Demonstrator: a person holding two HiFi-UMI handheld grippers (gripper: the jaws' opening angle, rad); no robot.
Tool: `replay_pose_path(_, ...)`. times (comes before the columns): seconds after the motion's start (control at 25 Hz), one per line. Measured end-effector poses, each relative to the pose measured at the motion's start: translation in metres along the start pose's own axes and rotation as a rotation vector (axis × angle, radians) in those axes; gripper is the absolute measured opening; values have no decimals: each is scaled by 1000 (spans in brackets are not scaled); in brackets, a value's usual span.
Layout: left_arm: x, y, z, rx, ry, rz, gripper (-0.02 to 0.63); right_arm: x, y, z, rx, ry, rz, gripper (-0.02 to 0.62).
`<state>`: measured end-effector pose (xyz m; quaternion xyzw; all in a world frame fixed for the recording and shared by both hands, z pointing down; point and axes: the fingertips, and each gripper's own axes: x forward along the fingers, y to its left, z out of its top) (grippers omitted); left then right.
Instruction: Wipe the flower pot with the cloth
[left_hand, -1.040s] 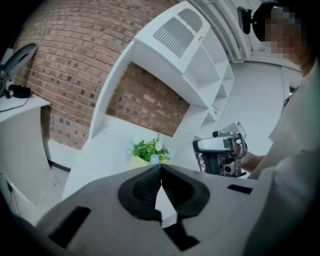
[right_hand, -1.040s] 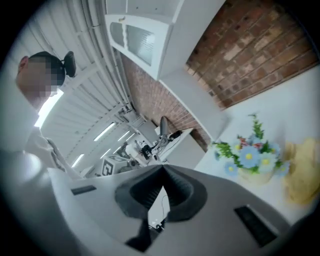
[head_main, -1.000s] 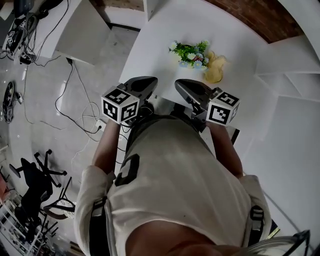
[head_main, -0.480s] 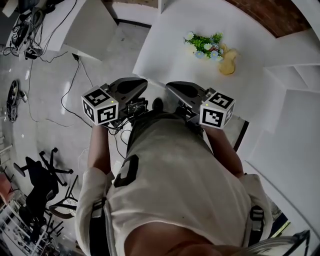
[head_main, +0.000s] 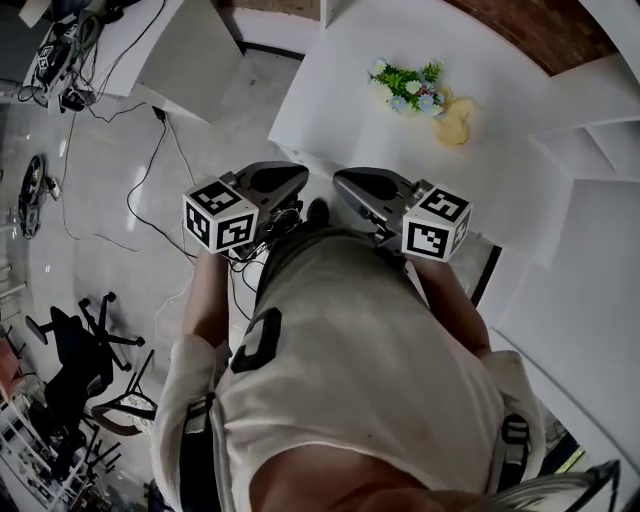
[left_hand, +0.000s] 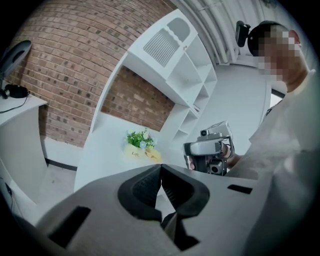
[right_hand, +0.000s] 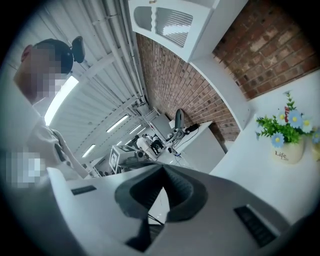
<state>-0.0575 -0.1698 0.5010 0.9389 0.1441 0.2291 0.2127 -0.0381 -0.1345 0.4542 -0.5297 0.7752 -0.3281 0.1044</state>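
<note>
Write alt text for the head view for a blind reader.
From above, a person holds the left gripper and right gripper, jaws shut and empty, short of a white table with a flower pot beside a yellow cloth.

Even, bright indoor light is coming from ceiling strips (right_hand: 62, 97); white counter (head_main: 340, 80) is glaring a bit. Gripper views are bending w/ dark corners.

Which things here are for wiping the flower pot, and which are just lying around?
For the job: cream flower pot with green leaves and blue flowers; crumpled yellow cloth beside it.
Lying about: black wheeled office chair; loose black cables; white shelving unit.
</note>
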Motion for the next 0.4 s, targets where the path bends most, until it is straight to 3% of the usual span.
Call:
replay_pose_path(0.2, 31, -36, -20, -3, 37, -12, 20, -32, 1, -12, -3, -18, 4, 11)
replay_pose_path(0.4, 72, -134, -67, -106, 61, -113, 21, -104, 17, -59, 139, -30, -48, 11)
